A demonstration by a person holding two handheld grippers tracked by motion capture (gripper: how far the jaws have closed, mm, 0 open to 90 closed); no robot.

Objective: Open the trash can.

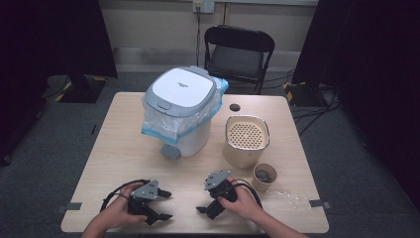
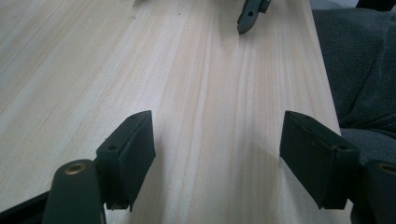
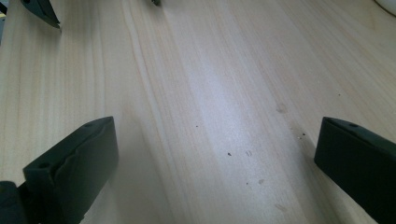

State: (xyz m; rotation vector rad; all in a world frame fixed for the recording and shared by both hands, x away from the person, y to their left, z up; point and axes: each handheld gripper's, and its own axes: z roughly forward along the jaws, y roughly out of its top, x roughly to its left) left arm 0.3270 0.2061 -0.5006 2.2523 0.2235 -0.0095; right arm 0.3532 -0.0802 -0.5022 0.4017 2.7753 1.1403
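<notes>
L tongs (image 1: 166,204) open & empty on the pale wood worktop (image 1: 119,148), white lidded pedal bin w/ clear blue-edged liner bag (image 1: 183,106) straight ahead, upright, pedal facing the person; R tongs (image 1: 204,211) also open & empty, nearer the small brown paper cup (image 1: 264,177), upright, mouth up, just beside the cream perforated-top canister (image 1: 246,140)

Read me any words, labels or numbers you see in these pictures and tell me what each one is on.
Bin lid: a short dark line of print near the middle, too small and blurred to read.
Wall socket: no readable marking.
Beige container, paper cup, table, left gripper, right gripper: no text to be seen.
</notes>
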